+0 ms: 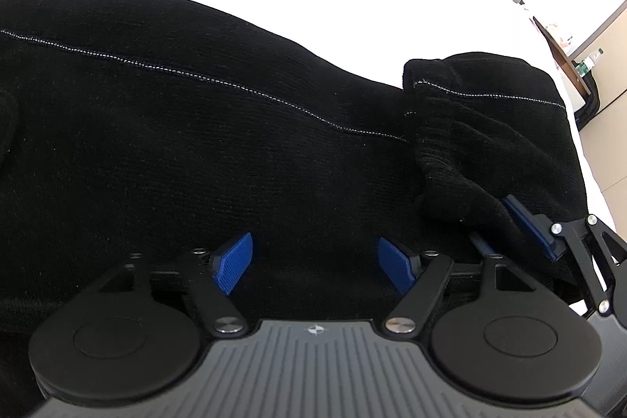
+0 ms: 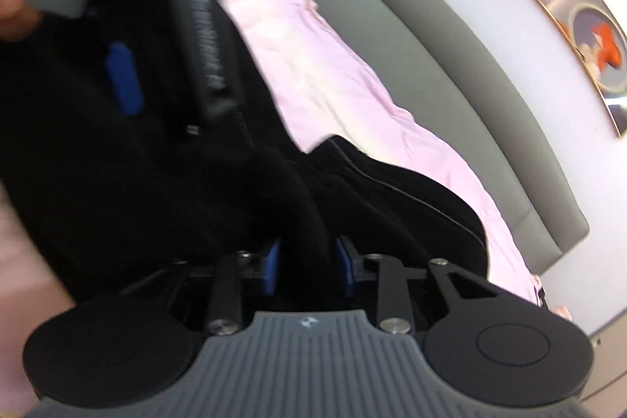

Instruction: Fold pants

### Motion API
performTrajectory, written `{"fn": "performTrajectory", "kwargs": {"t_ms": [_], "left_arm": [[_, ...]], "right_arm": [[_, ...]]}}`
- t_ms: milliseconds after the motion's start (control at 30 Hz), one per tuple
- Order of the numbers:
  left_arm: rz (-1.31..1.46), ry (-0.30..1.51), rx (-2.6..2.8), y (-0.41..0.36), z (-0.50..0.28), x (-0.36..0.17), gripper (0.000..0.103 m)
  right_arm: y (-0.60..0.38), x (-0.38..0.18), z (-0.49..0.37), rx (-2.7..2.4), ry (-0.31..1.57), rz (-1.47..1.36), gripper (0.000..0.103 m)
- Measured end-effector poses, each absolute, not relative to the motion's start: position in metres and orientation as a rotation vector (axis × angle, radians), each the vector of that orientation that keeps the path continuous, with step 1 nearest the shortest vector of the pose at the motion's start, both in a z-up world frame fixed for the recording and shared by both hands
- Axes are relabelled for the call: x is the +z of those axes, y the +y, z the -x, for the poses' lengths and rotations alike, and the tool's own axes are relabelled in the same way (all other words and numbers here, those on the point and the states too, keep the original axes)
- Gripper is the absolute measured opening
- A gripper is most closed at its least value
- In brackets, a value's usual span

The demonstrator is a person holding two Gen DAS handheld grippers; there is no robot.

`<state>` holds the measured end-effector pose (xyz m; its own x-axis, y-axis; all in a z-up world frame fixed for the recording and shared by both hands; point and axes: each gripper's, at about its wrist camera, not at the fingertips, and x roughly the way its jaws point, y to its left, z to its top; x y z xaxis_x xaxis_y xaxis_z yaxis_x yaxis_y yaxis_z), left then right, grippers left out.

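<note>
The black pants lie flat just ahead of the left gripper, long axis running across its view, white seam slanting down to the right. Its jaws are spread, holding nothing. The right gripper is clenched on a bunched fold of the pants

left gripper – jaws apart | above black pants
</note>
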<state>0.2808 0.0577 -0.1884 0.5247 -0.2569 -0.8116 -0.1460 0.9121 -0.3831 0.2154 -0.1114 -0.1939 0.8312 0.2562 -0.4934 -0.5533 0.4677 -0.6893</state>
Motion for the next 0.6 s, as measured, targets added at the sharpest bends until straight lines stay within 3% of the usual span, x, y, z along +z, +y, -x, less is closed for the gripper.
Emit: {"fn": "performTrajectory", "kwargs": {"t_ms": [100, 167, 233, 300, 433, 600], "left_arm": [[0.443, 1.021, -0.067, 0.058, -0.280, -0.188, 0.086], [0.441, 1.020, -0.063, 0.057, -0.280, -0.188, 0.086], [0.439, 1.019, -0.058, 0.056, -0.279, -0.188, 0.086], [0.430, 1.019, -0.055, 0.053, -0.279, -0.187, 0.086], [0.431, 1.024, -0.052, 0.052, -0.279, -0.185, 0.086], [0.503, 1.016, -0.053, 0.063, -0.279, -0.186, 0.085]], "right_arm": [[-0.105, -0.197, -0.221, 0.530, 0.371, 0.987, 0.028], [-0.104, -0.200, -0.229, 0.531, 0.401, 0.989, 0.033], [-0.105, -0.199, -0.235, 0.492, 0.398, 1.010, 0.046], [-0.108, -0.199, -0.241, 0.476, 0.424, 1.004, 0.046], [-0.105, -0.197, -0.238, 0.497, 0.412, 1.026, 0.007], [-0.126, -0.137, -0.214, 0.584, 0.309, 0.801, 0.006]]}}
